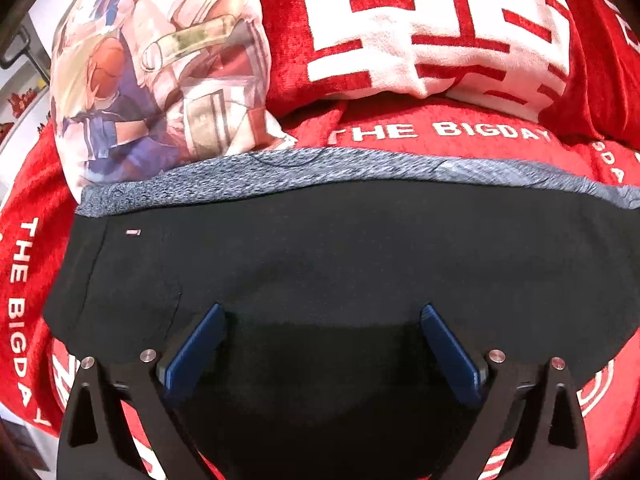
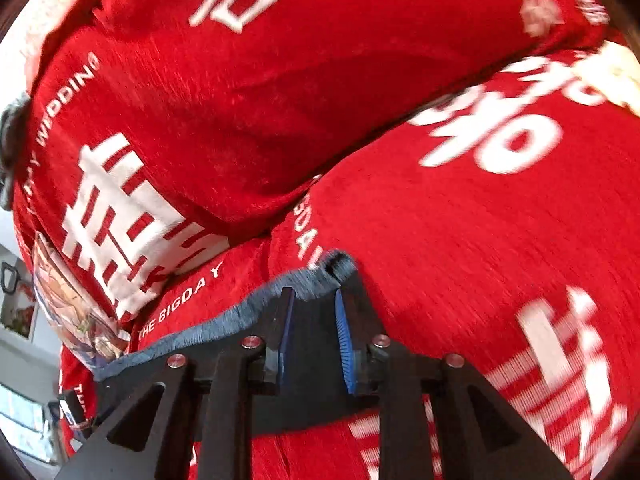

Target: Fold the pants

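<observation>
One pair of black pants (image 1: 320,256) lies flat on the red bedspread (image 1: 440,132), long axis left-right, grey waistband (image 1: 280,176) along the far edge. Two pillows behind: one printed pillow (image 1: 152,72), one red pillow (image 1: 420,28). Left gripper (image 1: 322,316) fingers wide apart over the black cloth. Right gripper (image 2: 314,300) fingers part-closed astride the waistband end; contact unclear.

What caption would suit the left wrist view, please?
Open left gripper over black pants with a grey waistband on a red blanket.
</observation>
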{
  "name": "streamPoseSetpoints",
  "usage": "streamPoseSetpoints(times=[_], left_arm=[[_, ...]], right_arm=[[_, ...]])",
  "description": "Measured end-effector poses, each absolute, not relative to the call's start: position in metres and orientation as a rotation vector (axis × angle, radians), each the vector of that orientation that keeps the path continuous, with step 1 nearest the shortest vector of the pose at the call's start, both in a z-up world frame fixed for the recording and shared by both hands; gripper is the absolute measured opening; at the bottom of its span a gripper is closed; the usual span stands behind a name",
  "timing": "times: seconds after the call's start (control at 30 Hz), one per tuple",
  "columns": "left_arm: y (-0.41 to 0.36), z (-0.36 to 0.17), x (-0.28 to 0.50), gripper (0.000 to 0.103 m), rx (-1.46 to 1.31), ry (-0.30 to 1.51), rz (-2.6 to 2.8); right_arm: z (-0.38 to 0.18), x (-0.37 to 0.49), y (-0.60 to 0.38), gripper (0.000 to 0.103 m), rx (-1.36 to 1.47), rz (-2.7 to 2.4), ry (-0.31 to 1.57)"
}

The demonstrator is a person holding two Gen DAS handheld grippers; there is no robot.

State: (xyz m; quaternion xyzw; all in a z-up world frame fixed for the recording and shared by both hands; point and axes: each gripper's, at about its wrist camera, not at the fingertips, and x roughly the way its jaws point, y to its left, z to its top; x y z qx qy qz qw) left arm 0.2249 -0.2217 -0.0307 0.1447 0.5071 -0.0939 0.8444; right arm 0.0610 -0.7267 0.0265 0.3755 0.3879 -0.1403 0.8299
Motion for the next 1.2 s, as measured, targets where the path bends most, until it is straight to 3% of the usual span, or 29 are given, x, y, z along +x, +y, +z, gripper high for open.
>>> streamPoseSetpoints(times=[0.27,0.3,0.33,0.37,0.57,0.7,0.77,0.8,0.83,0.9,0.97,1.0,1.1,1.2], left_arm=[[-0.303,-0.015,0.214,0.099,0.285,1.035,-0.473],[-0.320,-0.019,0.212,0.099,0.296,1.040,-0.507],[-0.334,-0.024,0.209,0.099,0.309,1.048,-0.533],[-0.348,-0.029,0.205,0.099,0.327,1.056,-0.561],[-0.360,-0.043,0.191,0.099,0.366,1.037,-0.593],[-0.355,-0.044,0.191,0.099,0.355,1.043,-0.590],[-0.357,-0.045,0.190,0.099,0.364,1.034,-0.580],[-0.357,-0.044,0.190,0.099,0.359,1.037,-0.575],[-0.356,-0.044,0.190,0.099,0.354,1.041,-0.571],[-0.354,-0.042,0.190,0.099,0.359,1.052,-0.558],[-0.340,-0.032,0.187,0.099,0.382,1.042,-0.535],[-0.330,-0.025,0.187,0.099,0.394,1.023,-0.525],[-0.281,-0.001,0.190,0.099,0.393,0.949,-0.454],[-0.223,0.008,0.209,0.099,0.331,0.984,-0.336]], right_arm=[[-0.008,0.138,-0.722,0.023,0.615,-0.288,1.159],[-0.012,0.139,-0.721,0.021,0.608,-0.286,1.182],[-0.015,0.139,-0.720,0.009,0.596,-0.289,1.196],[-0.014,0.139,-0.717,0.005,0.565,-0.299,1.189],[0.005,0.123,-0.761,0.005,0.611,-0.485,1.021],[0.025,0.100,-0.756,0.010,0.734,-0.440,0.891],[0.031,0.090,-0.730,0.028,0.770,-0.304,0.857],[0.030,0.087,-0.719,0.046,0.761,-0.266,0.865],[0.024,0.086,-0.703,0.051,0.732,-0.240,0.896],[0.009,0.082,-0.689,0.050,0.679,-0.255,0.941],[-0.013,0.070,-0.688,0.032,0.655,-0.373,1.013],[-0.013,0.060,-0.689,0.028,0.677,-0.401,0.987],[0.007,0.028,-0.673,0.031,0.614,-0.498,0.901],[0.018,0.022,-0.628,0.033,0.565,-0.337,0.913]])
